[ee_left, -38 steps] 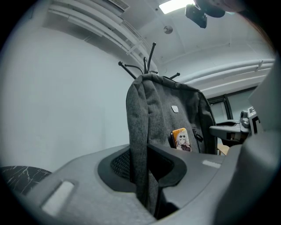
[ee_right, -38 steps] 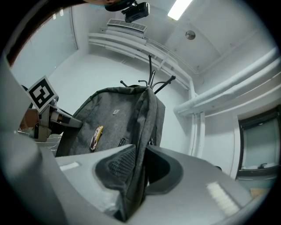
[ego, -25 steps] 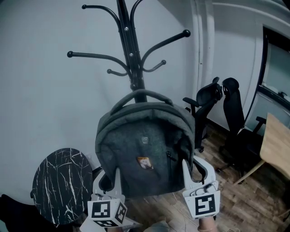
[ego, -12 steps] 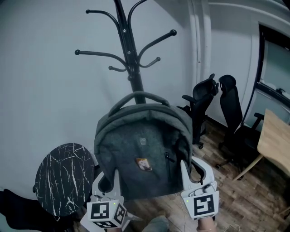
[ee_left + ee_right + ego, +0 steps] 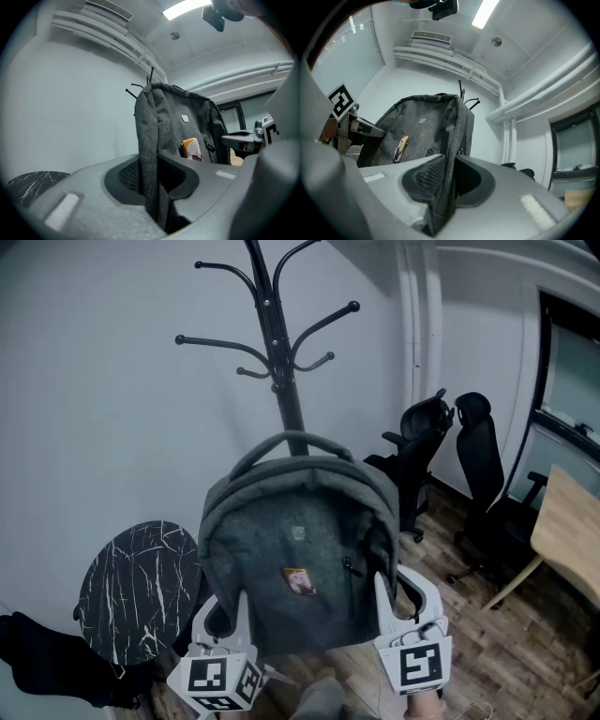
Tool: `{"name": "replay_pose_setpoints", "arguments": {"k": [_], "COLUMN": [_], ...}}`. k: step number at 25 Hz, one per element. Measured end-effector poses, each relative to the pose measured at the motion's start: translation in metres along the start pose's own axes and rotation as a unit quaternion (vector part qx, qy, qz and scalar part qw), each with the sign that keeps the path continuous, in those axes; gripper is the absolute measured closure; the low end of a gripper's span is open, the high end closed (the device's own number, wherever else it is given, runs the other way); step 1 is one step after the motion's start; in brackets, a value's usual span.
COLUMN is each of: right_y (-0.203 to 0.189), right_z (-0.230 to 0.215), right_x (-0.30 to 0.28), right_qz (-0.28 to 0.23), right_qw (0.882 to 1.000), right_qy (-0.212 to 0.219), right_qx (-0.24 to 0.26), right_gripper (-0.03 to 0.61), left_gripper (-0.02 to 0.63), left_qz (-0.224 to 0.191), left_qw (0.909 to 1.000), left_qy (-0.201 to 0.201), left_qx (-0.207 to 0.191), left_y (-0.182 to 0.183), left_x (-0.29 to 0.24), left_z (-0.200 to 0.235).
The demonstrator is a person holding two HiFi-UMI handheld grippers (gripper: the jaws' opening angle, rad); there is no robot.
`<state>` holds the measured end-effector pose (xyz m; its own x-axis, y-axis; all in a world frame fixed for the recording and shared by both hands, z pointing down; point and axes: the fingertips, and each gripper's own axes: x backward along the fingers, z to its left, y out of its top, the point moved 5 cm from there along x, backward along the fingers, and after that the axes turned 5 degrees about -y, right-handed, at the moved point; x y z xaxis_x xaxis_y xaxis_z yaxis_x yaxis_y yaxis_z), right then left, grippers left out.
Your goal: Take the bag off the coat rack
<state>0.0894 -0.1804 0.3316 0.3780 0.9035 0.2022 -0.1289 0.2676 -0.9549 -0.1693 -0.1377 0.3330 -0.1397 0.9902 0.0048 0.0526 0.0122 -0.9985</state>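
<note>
A dark grey backpack (image 5: 296,563) with a small orange badge hangs in the air between my two grippers, clear of the black coat rack (image 5: 279,352) behind it. My left gripper (image 5: 225,620) is shut on the backpack's left side edge (image 5: 149,154). Its right side edge (image 5: 452,140) is pinched by my right gripper (image 5: 405,601), which is also shut. The bag's top handle stands free in front of the rack's pole. The rack's hooks carry nothing.
A round black marble side table (image 5: 141,587) stands low at the left. Two black office chairs (image 5: 450,465) stand at the right by the wall, and a wooden table corner (image 5: 567,540) juts in at the far right. A white wall is behind the rack.
The backpack and both grippers have drawn back from the coat rack, which now looks smaller and higher in the head view. More of the floor and a dark object at bottom left show.
</note>
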Motion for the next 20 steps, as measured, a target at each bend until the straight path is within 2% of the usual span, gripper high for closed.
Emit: {"name": "replay_pose_setpoints", "arguments": {"k": [20], "right_y": [-0.014], "right_z": [0.007], "right_x": [0.043], "right_qz": [0.024], "right_qw": [1.000], "right_qy": [-0.002], "right_qx": [-0.008], "right_gripper": [0.518], "left_gripper": [0.535], "left_qz": [0.030], "left_qw": [0.9994], "left_qy": [-0.012], "left_qx": [0.008], "left_y": [-0.015], "left_x": [0.036], "left_z": [-0.021]}}
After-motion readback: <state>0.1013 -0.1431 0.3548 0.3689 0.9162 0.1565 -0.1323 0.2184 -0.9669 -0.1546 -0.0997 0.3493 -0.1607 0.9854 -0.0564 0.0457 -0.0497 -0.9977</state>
